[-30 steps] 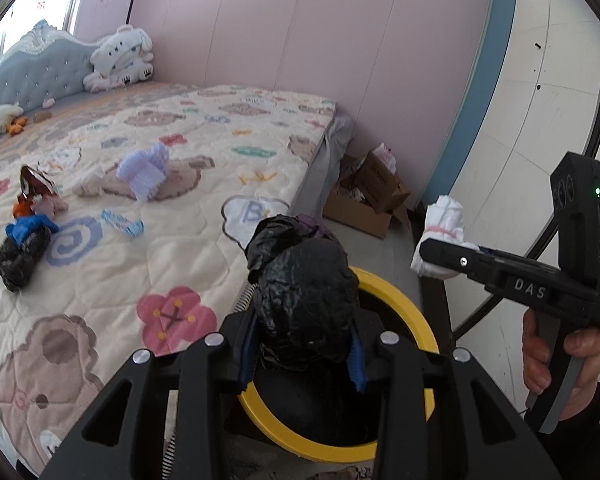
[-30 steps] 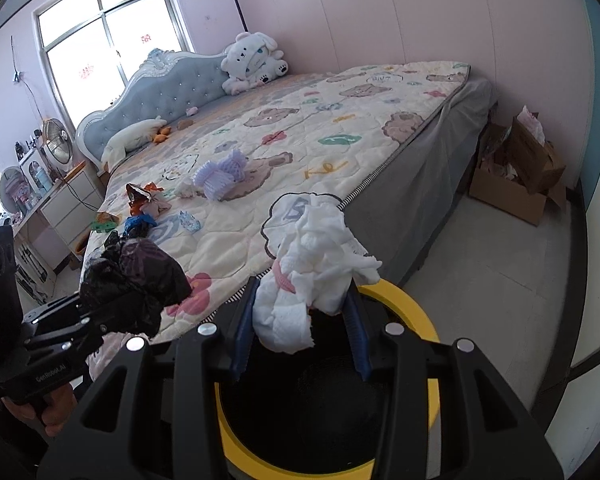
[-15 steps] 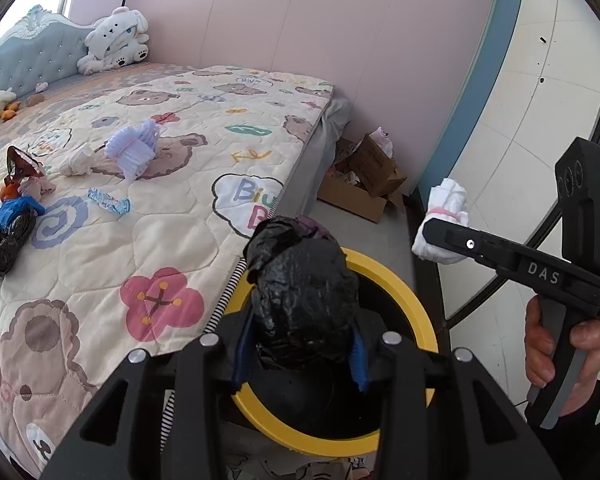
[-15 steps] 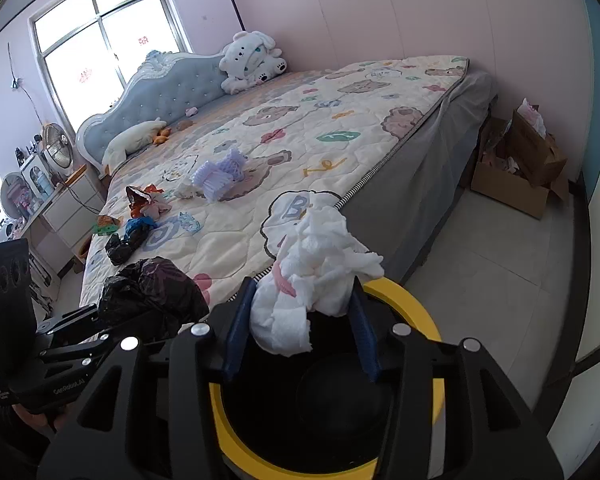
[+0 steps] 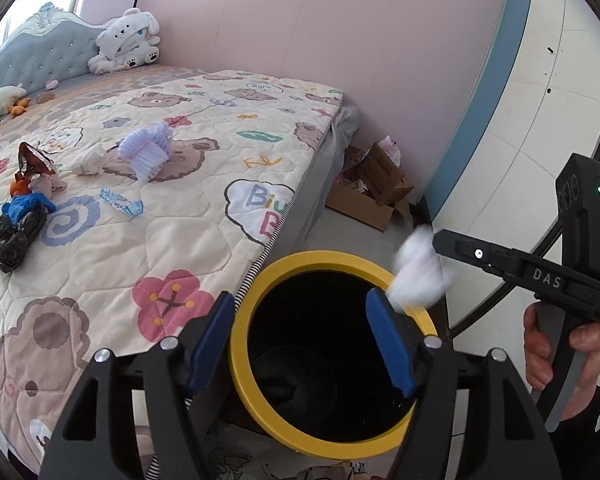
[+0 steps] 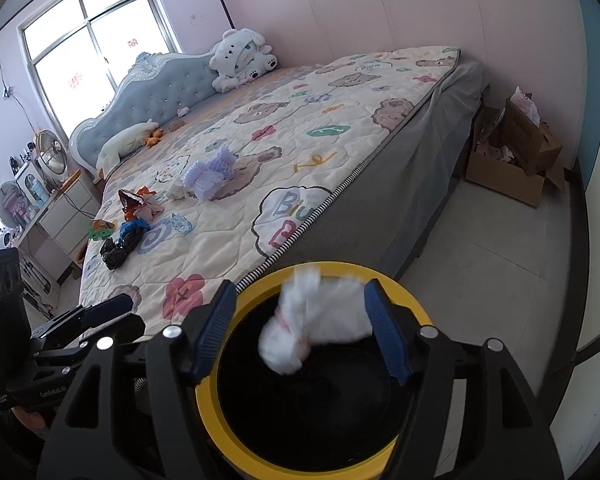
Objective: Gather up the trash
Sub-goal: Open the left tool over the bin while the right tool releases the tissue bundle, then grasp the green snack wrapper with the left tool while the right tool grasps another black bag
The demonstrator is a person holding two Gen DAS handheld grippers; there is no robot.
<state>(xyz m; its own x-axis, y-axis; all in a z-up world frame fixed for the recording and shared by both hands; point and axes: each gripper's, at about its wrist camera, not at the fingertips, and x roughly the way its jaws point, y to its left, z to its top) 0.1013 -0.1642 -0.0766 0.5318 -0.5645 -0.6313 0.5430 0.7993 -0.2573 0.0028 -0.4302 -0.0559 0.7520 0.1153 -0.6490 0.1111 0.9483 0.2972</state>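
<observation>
Dropping: white tissue wad point(image 6: 316, 320), light and soft, falls loose above yellow bin point(image 6: 410, 304).
Fingers: both grippers spreading, pinching nothing.

The mouth of the yellow-rimmed bin point(image 5: 260, 280) lies open under both tools, except where a blurred white wad point(image 6: 316, 320) hangs over it. The bed point(image 5: 180, 240) presses against its left side. Bare floor point(image 6: 500, 248) runs right toward a cardboard box point(image 6: 512, 160) by the wall.
</observation>
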